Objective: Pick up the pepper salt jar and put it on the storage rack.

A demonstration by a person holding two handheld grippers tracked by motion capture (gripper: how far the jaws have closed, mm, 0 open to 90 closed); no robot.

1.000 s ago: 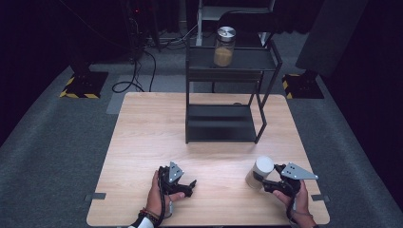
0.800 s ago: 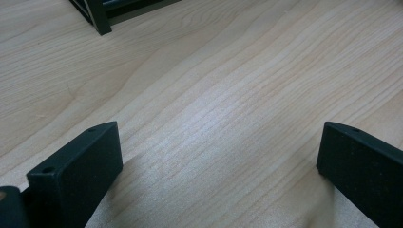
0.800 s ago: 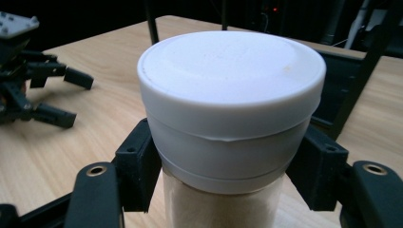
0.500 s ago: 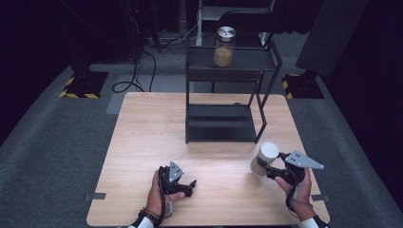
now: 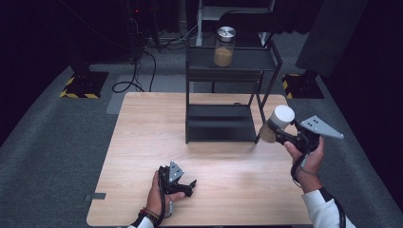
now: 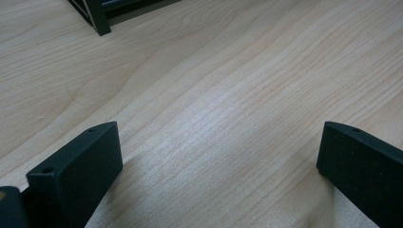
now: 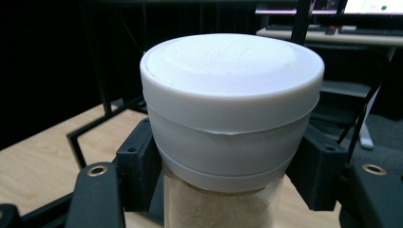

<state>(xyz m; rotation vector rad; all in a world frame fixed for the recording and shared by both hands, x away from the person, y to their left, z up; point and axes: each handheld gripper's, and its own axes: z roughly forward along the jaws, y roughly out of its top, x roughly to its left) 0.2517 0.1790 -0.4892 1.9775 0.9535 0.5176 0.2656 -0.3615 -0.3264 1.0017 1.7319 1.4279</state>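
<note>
White-lidded clear plastic jar [image 5: 277,123] of tan powder is gripped by right tool [image 5: 285,135], tilted toward black metal shelf rack [image 5: 223,95] off bench's right edge; left tool [image 5: 183,184] open, idle.

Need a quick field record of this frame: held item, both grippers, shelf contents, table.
held item: white-lidded jar with tan powder, off the table
right gripper: shut on the jar below its lid, raised beside the black shelf rack
left gripper: open, nothing between the jaws, low over the wooden table
shelf top: glass jar with metal lid
</note>
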